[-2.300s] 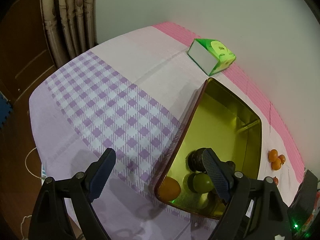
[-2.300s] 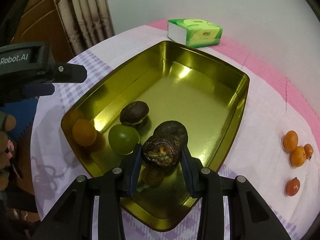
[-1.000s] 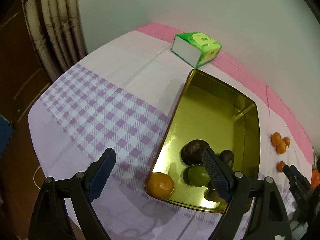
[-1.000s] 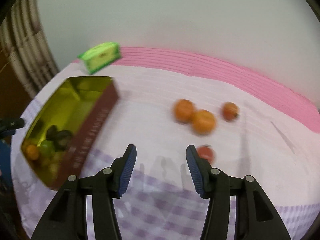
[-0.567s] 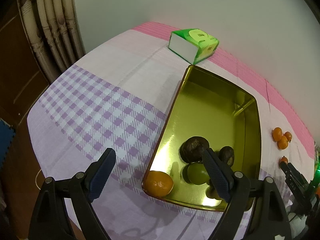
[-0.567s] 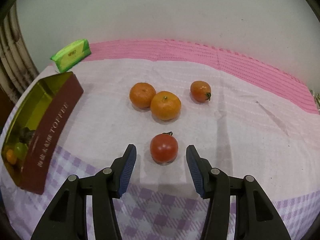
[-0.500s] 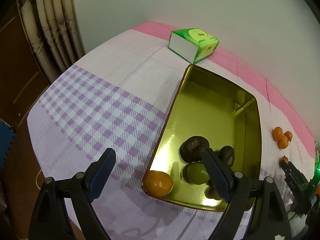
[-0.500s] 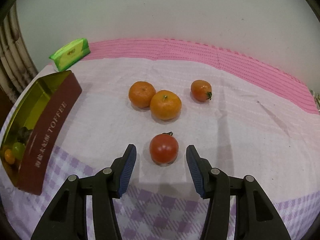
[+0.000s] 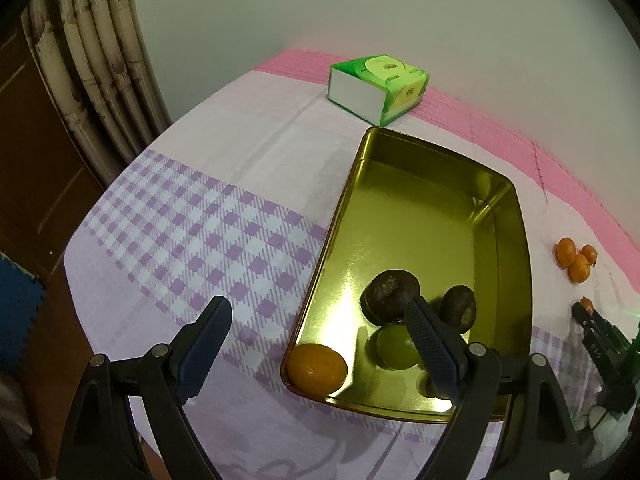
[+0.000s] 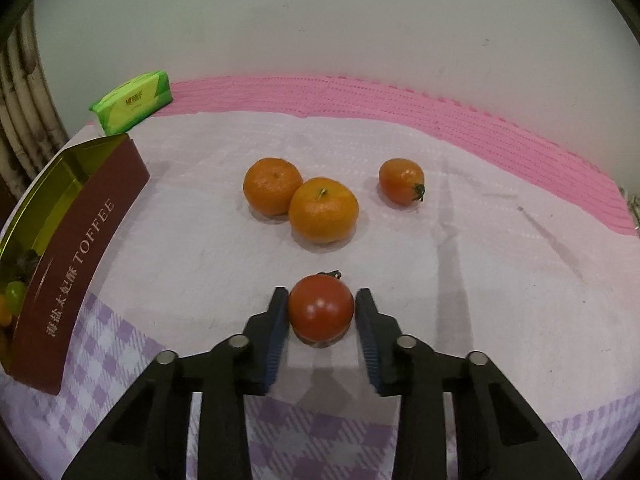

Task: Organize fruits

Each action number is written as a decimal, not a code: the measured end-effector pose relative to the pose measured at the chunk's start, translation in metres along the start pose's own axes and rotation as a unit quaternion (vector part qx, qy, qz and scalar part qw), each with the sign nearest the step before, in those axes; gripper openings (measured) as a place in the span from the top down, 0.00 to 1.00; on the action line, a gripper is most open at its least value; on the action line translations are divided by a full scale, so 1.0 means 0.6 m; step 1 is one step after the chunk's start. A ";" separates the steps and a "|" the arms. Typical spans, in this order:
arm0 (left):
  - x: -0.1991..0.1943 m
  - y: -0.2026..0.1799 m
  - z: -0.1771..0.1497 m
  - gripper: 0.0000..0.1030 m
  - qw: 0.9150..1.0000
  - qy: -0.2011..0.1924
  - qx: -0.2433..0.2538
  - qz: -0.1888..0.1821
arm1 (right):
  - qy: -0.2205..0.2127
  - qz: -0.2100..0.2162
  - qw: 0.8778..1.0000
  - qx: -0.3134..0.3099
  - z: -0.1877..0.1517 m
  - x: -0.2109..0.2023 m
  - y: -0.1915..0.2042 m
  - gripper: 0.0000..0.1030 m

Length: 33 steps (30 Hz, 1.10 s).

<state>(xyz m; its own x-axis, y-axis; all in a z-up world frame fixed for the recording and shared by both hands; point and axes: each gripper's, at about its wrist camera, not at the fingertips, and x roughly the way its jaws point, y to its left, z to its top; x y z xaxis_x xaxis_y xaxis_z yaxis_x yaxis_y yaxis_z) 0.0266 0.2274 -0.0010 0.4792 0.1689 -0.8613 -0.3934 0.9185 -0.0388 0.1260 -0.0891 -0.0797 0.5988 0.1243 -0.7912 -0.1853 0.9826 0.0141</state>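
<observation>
A red tomato [image 10: 321, 308] lies on the cloth between the pads of my right gripper [image 10: 321, 320]; its jaws are closing and both pads touch the tomato's sides. Beyond it sit two mandarins [image 10: 273, 186] [image 10: 323, 210] and a small orange tomato [image 10: 400, 181]. The gold toffee tin [image 10: 80, 232] stands to the left. In the left wrist view my left gripper [image 9: 316, 304] hangs open and empty above the tin's [image 9: 516, 240] near left rim. Inside the tin lie an orange [image 9: 318, 368], a green fruit [image 9: 394, 348] and two dark fruits [image 9: 390, 296] [image 9: 458, 308].
A green tissue pack [image 9: 376, 88] lies behind the tin, by the pink strip along the wall. A curtain [image 9: 104, 80] hangs past the table's left edge. Checked purple cloth [image 9: 192, 232] spreads left of the tin.
My right gripper has sunk a little toward the tomato and its jaws have drawn in from wide apart until they meet the tomato. The left gripper has hardly moved.
</observation>
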 end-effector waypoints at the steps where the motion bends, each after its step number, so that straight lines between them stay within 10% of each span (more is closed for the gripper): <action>1: 0.000 -0.004 0.000 0.16 1.000 -0.001 0.002 0.002 | -0.001 0.004 1.000 0.001 -0.001 -0.001 -0.003 0.69; 28: 0.003 -0.341 0.032 0.16 0.979 -0.019 0.171 -0.111 | -0.008 -0.048 0.997 0.054 -0.023 -0.008 -0.233 0.68; 33: 0.041 -0.400 0.039 0.17 0.973 -0.001 0.199 -0.121 | -0.014 -0.065 0.996 0.059 -0.027 -0.007 -0.239 0.50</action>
<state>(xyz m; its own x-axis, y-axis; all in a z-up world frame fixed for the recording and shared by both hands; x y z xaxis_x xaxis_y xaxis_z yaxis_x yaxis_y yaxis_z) 0.1512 0.0197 -0.0007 0.5226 -0.0697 -0.8497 0.0654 0.9970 -0.0415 0.1375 -0.2329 -0.0885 0.6334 -0.0025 -0.7738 -0.0134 0.9998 -0.0142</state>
